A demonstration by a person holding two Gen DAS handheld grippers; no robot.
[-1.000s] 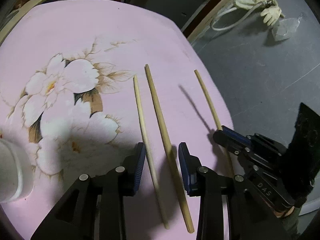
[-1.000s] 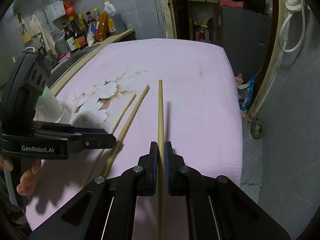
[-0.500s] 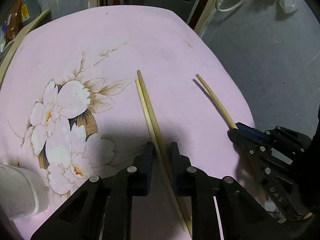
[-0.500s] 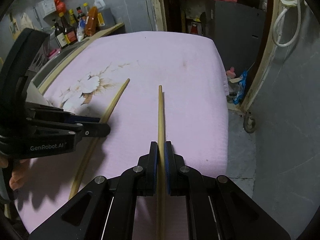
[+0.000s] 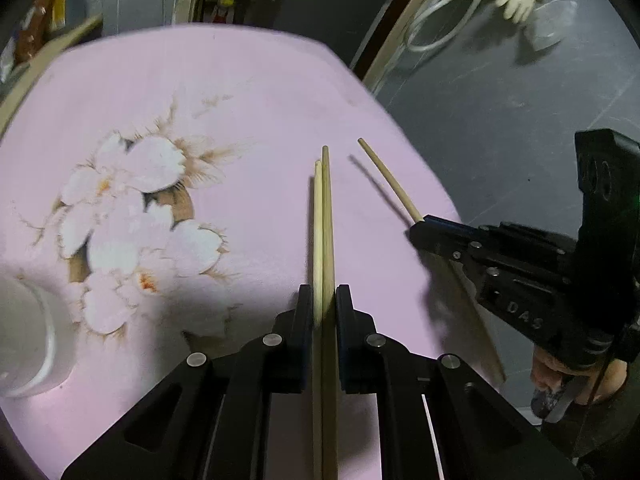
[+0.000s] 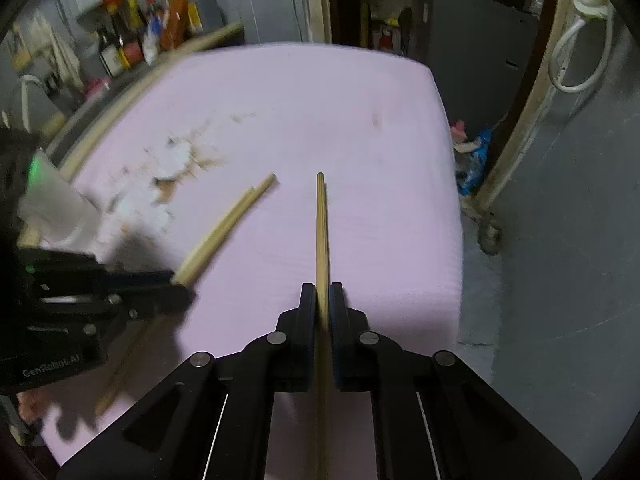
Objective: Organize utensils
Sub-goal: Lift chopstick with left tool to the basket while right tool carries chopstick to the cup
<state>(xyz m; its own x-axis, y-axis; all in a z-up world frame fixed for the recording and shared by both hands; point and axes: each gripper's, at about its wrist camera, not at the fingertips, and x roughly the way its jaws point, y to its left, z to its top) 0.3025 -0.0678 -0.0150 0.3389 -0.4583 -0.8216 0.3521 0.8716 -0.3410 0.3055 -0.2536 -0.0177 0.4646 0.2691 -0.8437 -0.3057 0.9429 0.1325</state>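
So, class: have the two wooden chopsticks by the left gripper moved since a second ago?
Yes. The two wooden chopsticks, earlier lying apart on the pink floral cloth, are now pressed together, clamped in the left gripper.

The pink cloth-covered table (image 5: 248, 92) lies bare across its far half and along the right edge, so a gripper could pass there freely. Near the left edge a white cup (image 5: 24, 332) stands in the way. Above the near right part, the right gripper (image 5: 418, 232) with its single chopstick (image 5: 386, 178) sits just beside the two chopsticks (image 5: 323, 224) in the left gripper (image 5: 323, 308), leaving only a narrow gap between them.
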